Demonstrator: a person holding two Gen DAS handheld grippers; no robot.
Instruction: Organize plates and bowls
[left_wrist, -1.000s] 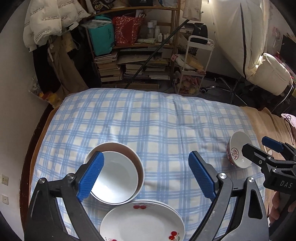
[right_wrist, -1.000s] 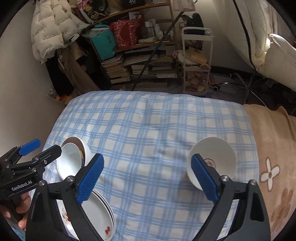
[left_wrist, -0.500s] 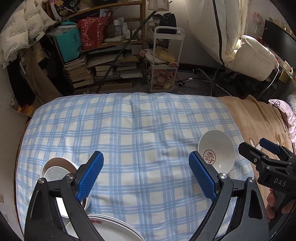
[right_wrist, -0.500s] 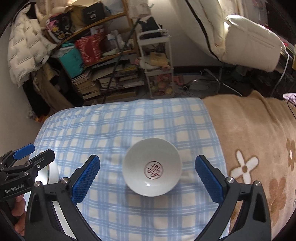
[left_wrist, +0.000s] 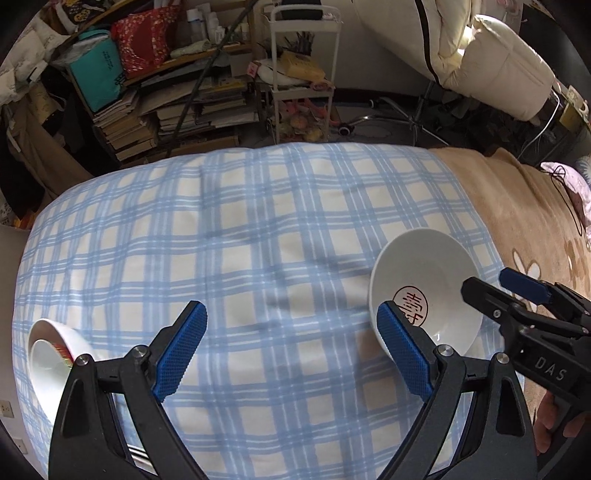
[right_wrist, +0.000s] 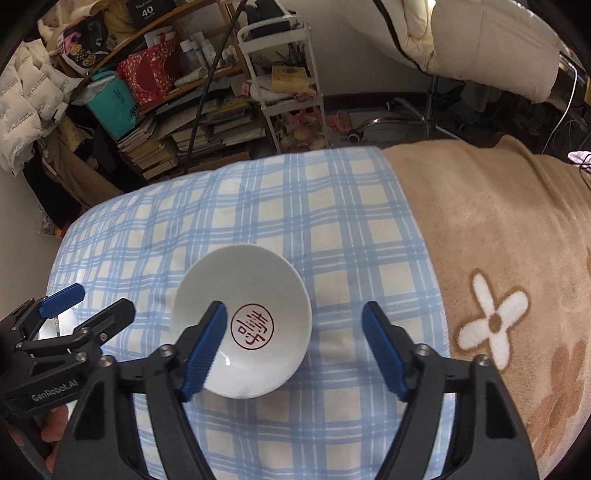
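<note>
**Closing on the stamped bowl – R gripper, rim grab**

Straddling the near-right rim of the white bowl (right_wrist: 242, 325), the right gripper (right_wrist: 293, 347) sits centre-low in the right wrist view. Its jaws are closing, but the pads aren't pressing yet: left finger is over the bowl's inside, right finger hangs outside over the checked cloth (right_wrist: 258, 206), clear gap to the rim. No hold yet.

Left gripper (left_wrist: 288, 354) hangs wide open over bare cloth, nothing between its fingers.

Bowl loc: centre-low in the right view, mid-right in the left view, near the cloth's right edge beside the tan blanket (right_wrist: 480, 229). A second bowl stack (left_wrist: 51, 354) is at lower left of the left view, well apart.

Doing it well, my read: get one finger inside and one outside the wall, pinch low enough on the rim, close slowly since glazed ceramic slips; the soft bedding may let the bowl tip.

Orientation: bowl is mouth-up, red stamp visible on its floor, tilted slightly toward the cam. Round, so no long axis; its symmetry axis is roughly vertical.
</note>
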